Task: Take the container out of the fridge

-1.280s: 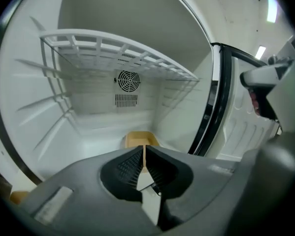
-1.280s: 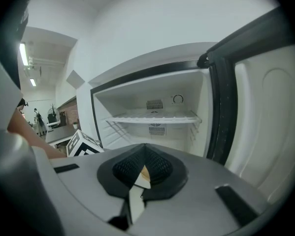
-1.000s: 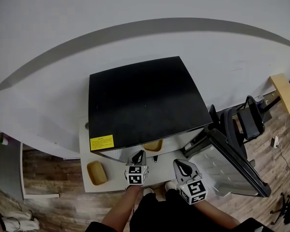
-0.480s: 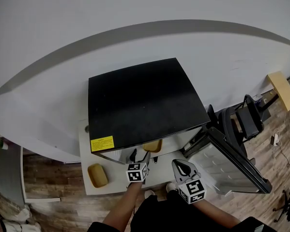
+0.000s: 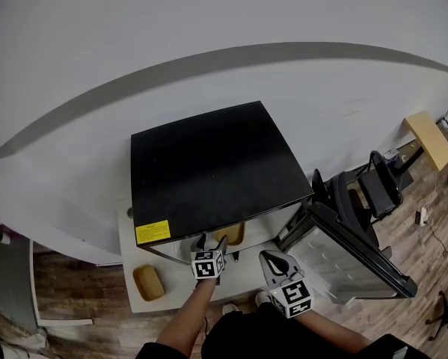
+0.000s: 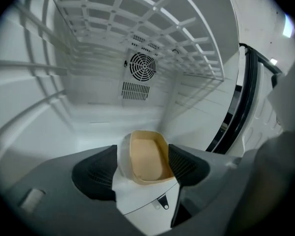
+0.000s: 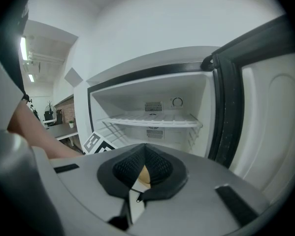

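- Standing against the far wall, the black-topped fridge (image 5: 209, 163) is gaping open, with its door (image 5: 351, 256) swinging out to the right.
- Reaching into the lower compartment, the left gripper (image 6: 141, 168) is opening its jaws and is now spreading them about as wide as they go. The container is sitting between them, but the pads are not pressing on it.
- Hanging just outside the fridge on the right, the right gripper (image 7: 145, 168) is pressing its jaws together on nothing.
- Resting on the white fridge floor near the front edge, the container (image 6: 146, 156) is showing as a shallow, open, tan tub.
- It is looking thin-walled and empty, so it is probably light, a little flexible and smooth enough to slip.
- Closing gently across its 2 long sides, just under the rim, is looking like the safest hold.
- Compared with 1 second ago, the left jaws are no longer pinching to a point. They are parting, with their tips lying farther in and straddling the tub, while the right gripper is staying much where it was.
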